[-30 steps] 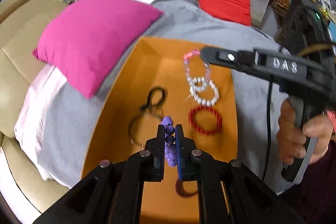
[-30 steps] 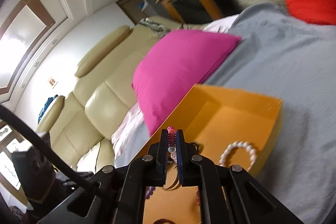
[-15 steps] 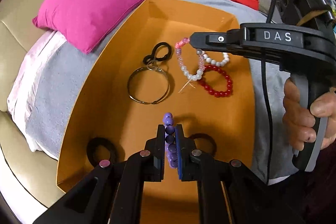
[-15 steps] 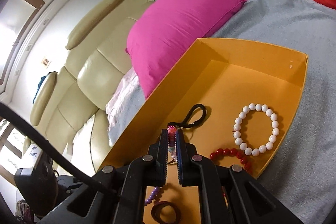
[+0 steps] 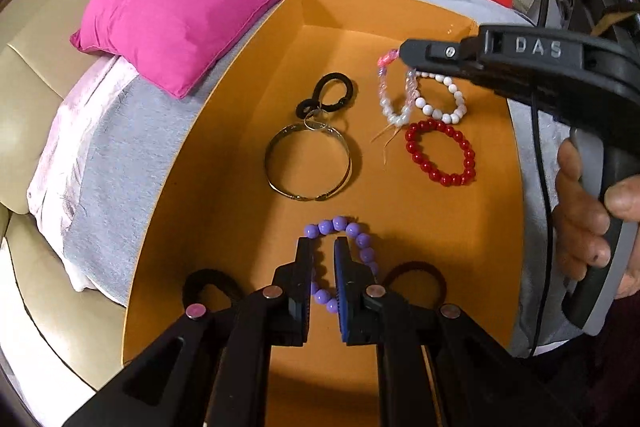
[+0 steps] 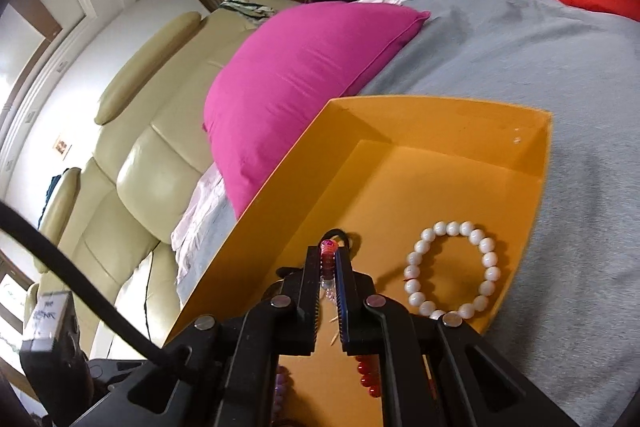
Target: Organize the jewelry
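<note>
Purple bracelet (image 5: pixel 344 259) lower, on tray (image 5: pixel 224 187)

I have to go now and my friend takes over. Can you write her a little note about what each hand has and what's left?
Left tool: the frame shows a gap between its fingers, purple bead bracelet lying in the orange box between them.
Right tool: shut on the pink-and-clear bead bracelet, hanging over the box.
In the box: white bracelet, red bracelet, metal bangle, black hair tie.
Left: pull the left tool away, set down the pink one.
</note>
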The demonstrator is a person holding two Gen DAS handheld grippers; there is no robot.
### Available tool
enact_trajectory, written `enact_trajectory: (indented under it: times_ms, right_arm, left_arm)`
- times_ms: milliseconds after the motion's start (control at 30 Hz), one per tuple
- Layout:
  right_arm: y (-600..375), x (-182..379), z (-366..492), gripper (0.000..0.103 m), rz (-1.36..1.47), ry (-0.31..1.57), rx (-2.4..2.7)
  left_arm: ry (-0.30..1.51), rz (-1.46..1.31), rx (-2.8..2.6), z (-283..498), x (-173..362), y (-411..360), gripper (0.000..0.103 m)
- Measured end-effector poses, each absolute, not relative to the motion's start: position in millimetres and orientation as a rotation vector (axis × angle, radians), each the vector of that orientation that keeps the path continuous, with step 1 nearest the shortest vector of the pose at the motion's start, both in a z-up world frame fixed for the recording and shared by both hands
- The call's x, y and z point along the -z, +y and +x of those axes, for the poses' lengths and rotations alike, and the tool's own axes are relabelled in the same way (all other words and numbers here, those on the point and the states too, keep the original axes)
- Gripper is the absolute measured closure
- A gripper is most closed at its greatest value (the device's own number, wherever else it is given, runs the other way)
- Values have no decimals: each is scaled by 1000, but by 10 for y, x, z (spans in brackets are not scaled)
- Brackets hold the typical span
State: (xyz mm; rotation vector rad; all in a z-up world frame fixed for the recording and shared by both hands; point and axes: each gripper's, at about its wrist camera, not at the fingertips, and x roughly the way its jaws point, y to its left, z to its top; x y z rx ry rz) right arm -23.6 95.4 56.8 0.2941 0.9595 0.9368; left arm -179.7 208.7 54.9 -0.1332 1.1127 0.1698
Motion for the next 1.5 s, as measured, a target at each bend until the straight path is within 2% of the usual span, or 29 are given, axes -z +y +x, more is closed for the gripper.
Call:
enact_trajectory:
  times_ms: [100, 133, 167, 233, 300, 500, 700, 933, 1000, 1100, 1200, 1500]
  right_arm:
    - [874, -586, -202, 88, 336, 955, -931]
    - [848, -597, -190, 82, 348, 950, -929]
    - [813, -610, -177, 68, 360, 942, -922]
    - [730, -620, -148, 55, 386, 924, -896]
    - [614, -619, -90, 55, 440, 918, -902]
    - [353, -729, -37, 55, 504, 866, -891]
    - [164, -969, -254, 55, 386, 774, -836]
    - [-12, -1289, -876, 55, 185, 619, -791]
    - [-79, -1366, -1101, 54, 148, 609, -771]
    - [-224, -1439, -1360, 51, 135, 618, -744]
    - [-347, -1523, -1557, 43, 97, 625, -701]
    - [-664, -1800, -2179, 39, 42, 586, -643]
  left_arm:
    - [1103, -121, -170, -1806, -591, 2062, 84]
    - [1096, -116, -170, -1805, -611, 2047, 83]
    - [1088, -111, -170, -1809, -631, 2032, 82]
    - [1069, -104, -166, -1809, -690, 2020, 79]
    - [1051, -104, -162, -1820, -748, 2006, 71]
    - [994, -95, -157, -1844, -935, 1922, 54]
    - [921, -117, -171, -1930, -1150, 1872, 46]
    - [798, -121, -210, -2187, -1525, 1736, 44]
    - [765, -103, -241, -2276, -1630, 1671, 35]
    - [707, -56, -284, -2416, -1791, 1550, 31]
    - [666, -3, -302, -2553, -1944, 1386, 29]
    - [543, 122, -371, -2936, -2299, 1025, 15]
